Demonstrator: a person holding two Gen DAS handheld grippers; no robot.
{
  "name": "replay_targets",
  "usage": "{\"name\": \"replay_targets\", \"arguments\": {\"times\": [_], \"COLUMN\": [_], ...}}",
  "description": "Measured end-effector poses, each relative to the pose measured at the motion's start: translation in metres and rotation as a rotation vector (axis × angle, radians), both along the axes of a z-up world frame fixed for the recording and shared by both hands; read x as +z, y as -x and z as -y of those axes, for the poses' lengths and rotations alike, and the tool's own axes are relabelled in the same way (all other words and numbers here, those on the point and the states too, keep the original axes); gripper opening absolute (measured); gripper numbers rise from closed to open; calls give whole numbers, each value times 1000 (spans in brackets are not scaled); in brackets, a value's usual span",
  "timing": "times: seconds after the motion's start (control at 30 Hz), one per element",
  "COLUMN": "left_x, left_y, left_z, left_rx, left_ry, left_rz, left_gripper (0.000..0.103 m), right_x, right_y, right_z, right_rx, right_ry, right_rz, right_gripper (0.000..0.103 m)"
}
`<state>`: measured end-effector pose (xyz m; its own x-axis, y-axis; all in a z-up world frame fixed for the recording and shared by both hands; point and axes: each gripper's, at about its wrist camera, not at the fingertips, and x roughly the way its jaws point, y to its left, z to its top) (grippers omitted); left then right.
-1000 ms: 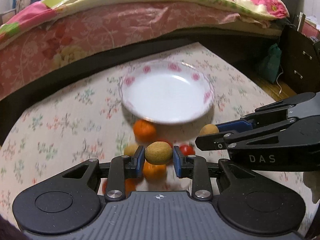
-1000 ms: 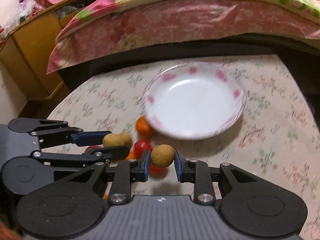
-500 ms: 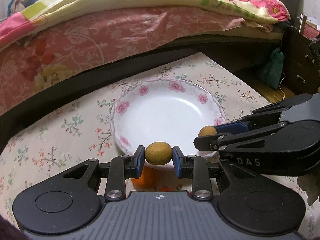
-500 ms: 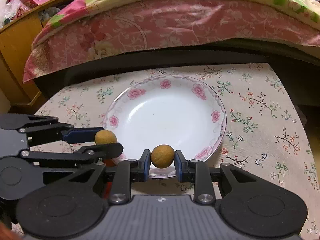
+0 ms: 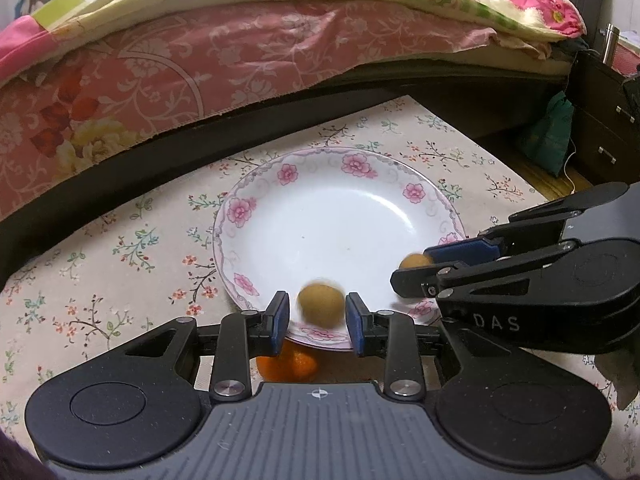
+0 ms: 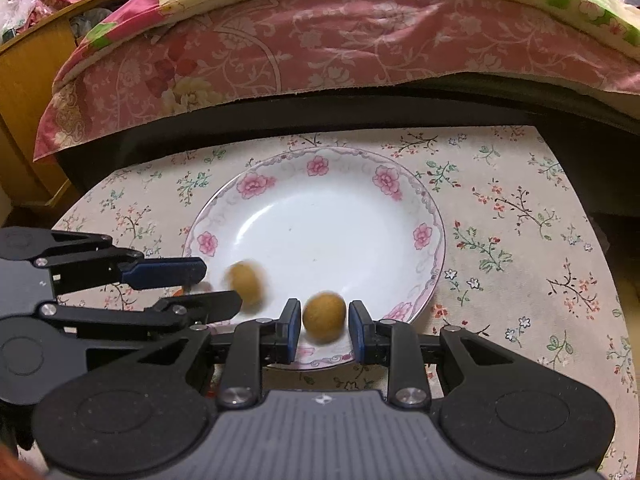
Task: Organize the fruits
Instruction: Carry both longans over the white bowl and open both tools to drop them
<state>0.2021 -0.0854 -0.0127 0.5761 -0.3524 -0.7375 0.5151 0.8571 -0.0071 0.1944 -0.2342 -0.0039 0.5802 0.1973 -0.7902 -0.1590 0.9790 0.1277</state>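
A white plate with pink flowers [image 5: 340, 216] [image 6: 332, 224] sits on a floral tablecloth. My left gripper [image 5: 318, 322] stands open over the plate's near rim. A brown round fruit [image 5: 321, 306], blurred by motion, is loose between its blue pads with a gap on each side. My right gripper [image 6: 325, 328] is open too, and a second brown fruit [image 6: 324, 317] is free between its pads above the rim. Each gripper shows from the side in the other's view, with its own fruit [image 5: 414, 261] [image 6: 246, 282] beside it. An orange [image 5: 286, 366] lies just under the near rim.
A bed with a pink floral sheet [image 5: 200, 52] and a dark frame [image 6: 320, 116] runs along the table's far edge. A green bag [image 5: 550, 140] and dark drawers [image 5: 608, 128] stand at the right. A wooden cabinet [image 6: 28, 120] is at the left.
Both grippers moved forward from the fruit pile to the plate's near rim, then opened. The two brown fruits they held are now loose and blurred, dropping toward the plate.
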Motion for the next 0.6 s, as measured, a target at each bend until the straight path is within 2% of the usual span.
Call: {"name": "replay_targets", "arguments": {"times": [0.6], "left_x": [10], "left_y": [3], "left_z": [-9], "left_rx": [20], "left_ry": [12], "left_rz": [19], "left_gripper": [46], "right_x": [9], "right_y": [7], "right_z": [-1], "right_rx": [3], "right_ry": [-15], "right_rz": [24], "right_gripper": [28]}}
